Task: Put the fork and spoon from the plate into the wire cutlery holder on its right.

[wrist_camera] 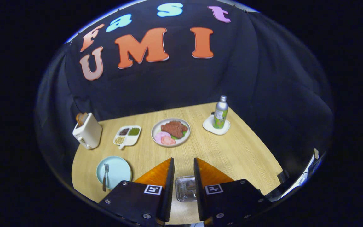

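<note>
Your gripper (pixel 184 176) fingers stand apart, empty, above the wire holder (pixel 186 188). The fork (pixel 105 176) lies on the blue plate (pixel 113 171) well left, handle pointing toward you; swing left.

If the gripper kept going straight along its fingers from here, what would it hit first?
Probably the wire cutlery holder, lying between the open gripper's fingers. Beyond it is bare table, then the plate of meat. Depth is uncertain; the holder may sit below the line.
</note>
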`<act>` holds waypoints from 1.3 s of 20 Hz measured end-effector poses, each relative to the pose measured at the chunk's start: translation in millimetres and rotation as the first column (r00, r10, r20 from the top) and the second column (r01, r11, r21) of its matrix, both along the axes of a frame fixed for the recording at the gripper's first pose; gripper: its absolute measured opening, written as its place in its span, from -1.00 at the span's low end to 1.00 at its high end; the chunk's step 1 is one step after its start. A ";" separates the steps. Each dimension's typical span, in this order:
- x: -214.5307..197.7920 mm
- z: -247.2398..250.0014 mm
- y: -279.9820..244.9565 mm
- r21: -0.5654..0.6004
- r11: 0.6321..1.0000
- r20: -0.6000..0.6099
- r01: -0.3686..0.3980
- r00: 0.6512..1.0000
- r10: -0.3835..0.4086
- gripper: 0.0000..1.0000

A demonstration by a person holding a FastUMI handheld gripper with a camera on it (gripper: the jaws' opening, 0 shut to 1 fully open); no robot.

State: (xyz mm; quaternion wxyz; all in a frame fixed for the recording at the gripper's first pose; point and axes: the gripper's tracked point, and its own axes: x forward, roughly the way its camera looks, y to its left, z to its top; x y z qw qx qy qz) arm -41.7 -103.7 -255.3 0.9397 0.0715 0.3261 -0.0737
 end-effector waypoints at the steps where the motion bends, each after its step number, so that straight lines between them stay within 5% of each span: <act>1: 7.1 13.2 4.3 -0.010 1.000 0.059 -0.004 0.998 0.005 -0.15; 7: 34.6 87.6 38.3 -0.118 0.993 0.340 -0.023 0.938 0.062 0.57; 17: 55.2 123.4 131.9 -0.125 0.986 0.459 -0.112 0.874 0.157 0.56; 26: 54.4 35.1 254.4 -0.054 0.948 0.254 -0.314 0.914 0.317 0.70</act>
